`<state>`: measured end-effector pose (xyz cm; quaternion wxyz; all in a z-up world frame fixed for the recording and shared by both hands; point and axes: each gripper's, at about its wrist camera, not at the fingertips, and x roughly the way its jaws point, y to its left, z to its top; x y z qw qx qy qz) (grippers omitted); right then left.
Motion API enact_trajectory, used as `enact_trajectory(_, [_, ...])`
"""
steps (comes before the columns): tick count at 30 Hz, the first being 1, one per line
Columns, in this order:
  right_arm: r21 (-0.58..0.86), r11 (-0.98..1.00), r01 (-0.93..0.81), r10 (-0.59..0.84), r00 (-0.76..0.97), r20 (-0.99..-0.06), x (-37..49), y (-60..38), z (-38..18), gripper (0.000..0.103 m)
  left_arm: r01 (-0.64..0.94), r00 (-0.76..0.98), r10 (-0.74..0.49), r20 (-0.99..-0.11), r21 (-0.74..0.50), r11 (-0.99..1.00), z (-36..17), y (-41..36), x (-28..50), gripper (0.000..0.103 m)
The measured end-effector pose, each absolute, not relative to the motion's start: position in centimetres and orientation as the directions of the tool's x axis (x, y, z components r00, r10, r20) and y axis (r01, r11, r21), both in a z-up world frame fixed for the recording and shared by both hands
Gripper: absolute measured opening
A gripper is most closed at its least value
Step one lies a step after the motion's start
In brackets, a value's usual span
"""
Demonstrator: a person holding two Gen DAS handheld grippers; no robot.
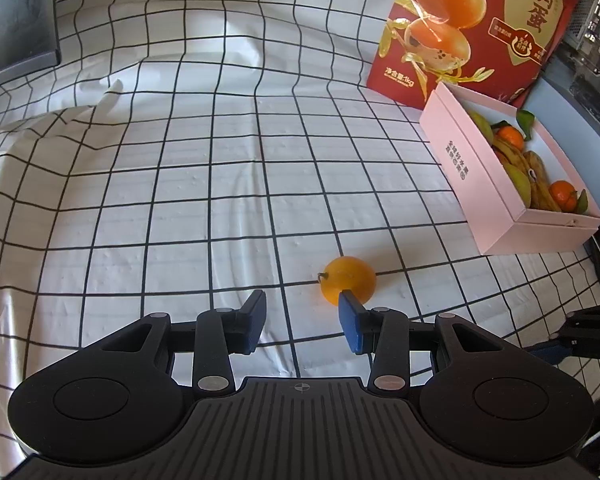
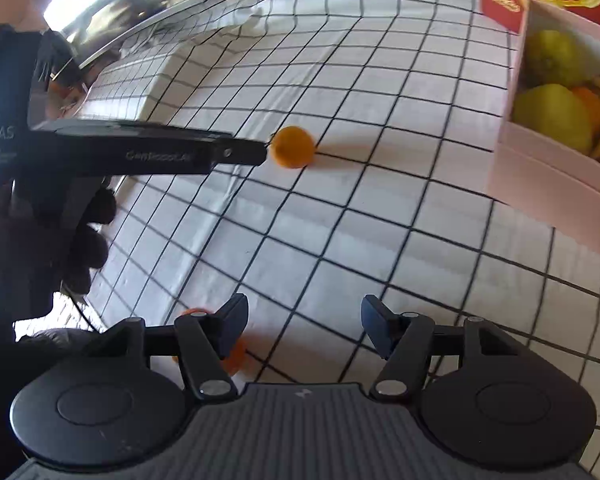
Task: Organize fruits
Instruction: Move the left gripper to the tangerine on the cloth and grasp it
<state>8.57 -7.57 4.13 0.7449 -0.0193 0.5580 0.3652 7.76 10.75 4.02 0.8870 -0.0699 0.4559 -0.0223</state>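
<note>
An orange [image 1: 347, 283] lies on the checked tablecloth [image 1: 204, 184], just ahead of my left gripper's right fingertip. My left gripper [image 1: 302, 312] is open and empty; the orange sits slightly right of its gap. The right wrist view shows the same orange [image 2: 293, 147] at the tip of the left gripper [image 2: 244, 154]. My right gripper [image 2: 304, 320] is open and empty; another orange fruit [image 2: 234, 354] lies partly hidden under its left finger. A pink box [image 1: 496, 184] at the right holds tangerines, bananas and green fruit; it also shows in the right wrist view [image 2: 540, 168].
A red printed carton [image 1: 476, 28] stands behind the pink box. A dark monitor [image 1: 16, 16] sits at the far left of the table; in the right wrist view it [image 2: 120, 12] reflects light. The cloth is wrinkled at the left [image 1: 100, 100].
</note>
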Motion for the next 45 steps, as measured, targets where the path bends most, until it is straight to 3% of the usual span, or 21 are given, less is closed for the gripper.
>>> enact_trajectory(3, [0.4, 0.68, -0.615, 0.563, 0.088, -0.822, 7.7, -7.6, 5.1, 0.063, -0.03, 0.582, -0.1, -0.807, -0.145, 0.989, 3.9, 10.9, 7.8, 0.044])
enact_trajectory(6, [0.493, 0.584, -0.645, 0.611, -0.051, -0.79, 6.6, -7.2, 5.3, 0.065, -0.033, 0.581, -0.1, -0.808, -0.146, 0.989, 3.9, 10.9, 7.9, 0.044])
enact_trajectory(9, [0.494, 0.541, -0.681, 0.585, -0.116, -0.802, 5.4, -6.4, 4.6, 0.066, -0.029, 0.581, -0.102, -0.807, -0.146, 0.989, 3.9, 10.7, 7.8, 0.044])
enact_trajectory(12, [0.434, 0.592, -0.679, 0.546, -0.059, -0.836, 5.7, -6.3, 4.0, 0.065, -0.029, 0.583, -0.098, -0.806, -0.142, 0.99, 4.0, 10.7, 7.7, 0.044])
enact_trajectory(17, [0.428, 0.648, -0.63, 0.58, 0.044, -0.813, 7.6, -7.2, 4.7, 0.064, -0.035, 0.587, -0.092, -0.804, -0.139, 0.99, 4.0, 10.8, 7.5, 0.044])
enact_trajectory(20, [0.402, 0.67, -0.624, 0.571, 0.087, -0.816, 8.1, -7.2, 5.0, 0.059, -0.039, 0.587, -0.089, -0.805, -0.138, 0.99, 4.0, 10.8, 7.4, 0.044])
enact_trajectory(30, [0.418, 0.681, -0.601, 0.593, 0.119, -0.796, 7.6, -7.7, 5.1, 0.059, 0.04, 0.647, -0.113, -0.754, -0.115, 0.993, 4.6, 10.1, 6.5, 0.044])
enact_trajectory(36, [0.23, 0.754, -0.615, 0.497, 0.306, -0.812, 6.4, -8.8, 6.3, 0.059, 0.068, 0.655, -0.086, -0.751, -0.055, 0.996, 4.3, 8.5, 7.6, 0.044])
enact_trajectory(38, [0.173, 0.768, -0.617, 0.477, 0.37, -0.797, 5.8, -9.0, 6.7, 0.06, 0.076, 0.65, -0.094, -0.754, -0.058, 0.995, 4.0, 8.2, 8.0, 0.049])
enact_trajectory(45, [0.166, 0.786, -0.595, 0.479, 0.417, -0.773, 4.7, -10.2, 6.7, 0.06, 0.075, 0.62, -0.152, -0.769, -0.135, 0.988, 3.4, 7.5, 10.1, 0.05])
